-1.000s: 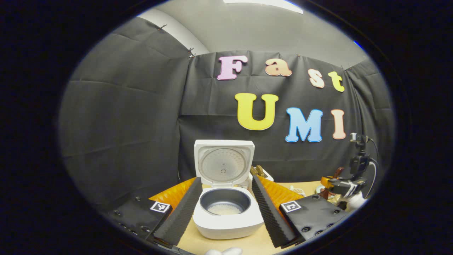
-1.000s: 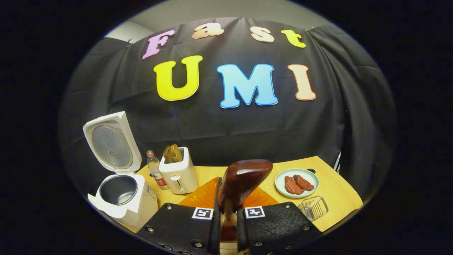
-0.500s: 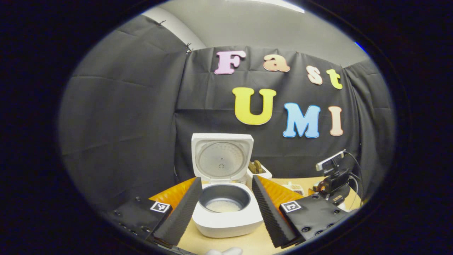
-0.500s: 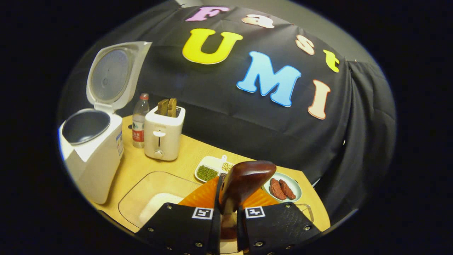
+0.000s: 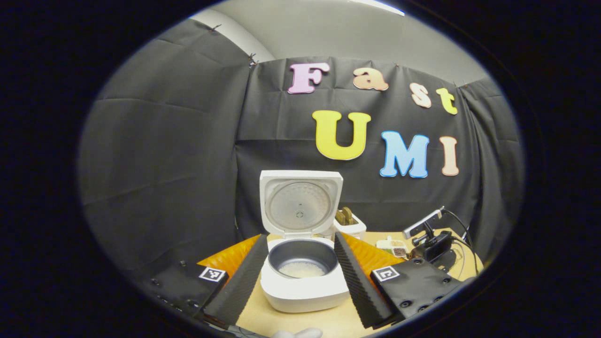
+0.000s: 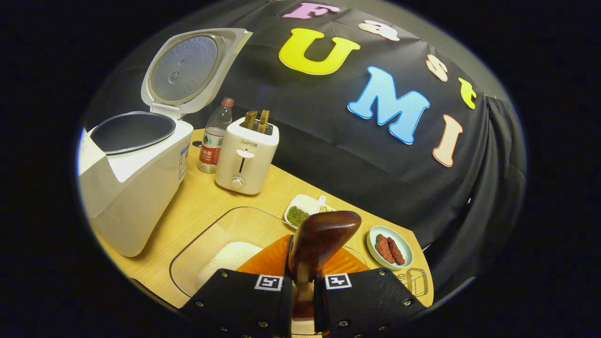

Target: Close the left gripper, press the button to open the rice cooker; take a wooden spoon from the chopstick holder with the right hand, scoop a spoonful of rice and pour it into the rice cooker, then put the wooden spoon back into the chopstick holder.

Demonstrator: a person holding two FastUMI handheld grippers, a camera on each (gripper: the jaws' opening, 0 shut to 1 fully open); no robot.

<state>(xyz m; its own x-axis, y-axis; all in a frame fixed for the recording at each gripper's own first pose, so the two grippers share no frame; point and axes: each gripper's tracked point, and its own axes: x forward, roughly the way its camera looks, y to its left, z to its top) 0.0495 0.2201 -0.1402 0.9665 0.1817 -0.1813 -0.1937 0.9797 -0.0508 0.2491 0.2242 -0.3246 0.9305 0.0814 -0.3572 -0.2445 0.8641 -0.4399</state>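
Our right gripper (image 6: 302, 300) pinches its fingers (image 6: 285, 281) on the handle of the dark glossy wooden spoon (image 6: 321, 237), whose bowl rises above a clear rectangular tray of white rice (image 6: 225, 256). Our left gripper (image 5: 300, 286) spreads wide around the white rice cooker (image 5: 304, 293), lid upright, some rice inside, on the tabletop (image 6: 206, 202).

The right gripper (image 6: 300, 286) has its fingers clamped on the wooden spoon (image 6: 321, 237) handle, bowl standing up, while the left gripper (image 5: 298, 277) holds its fingers spread wide apart.
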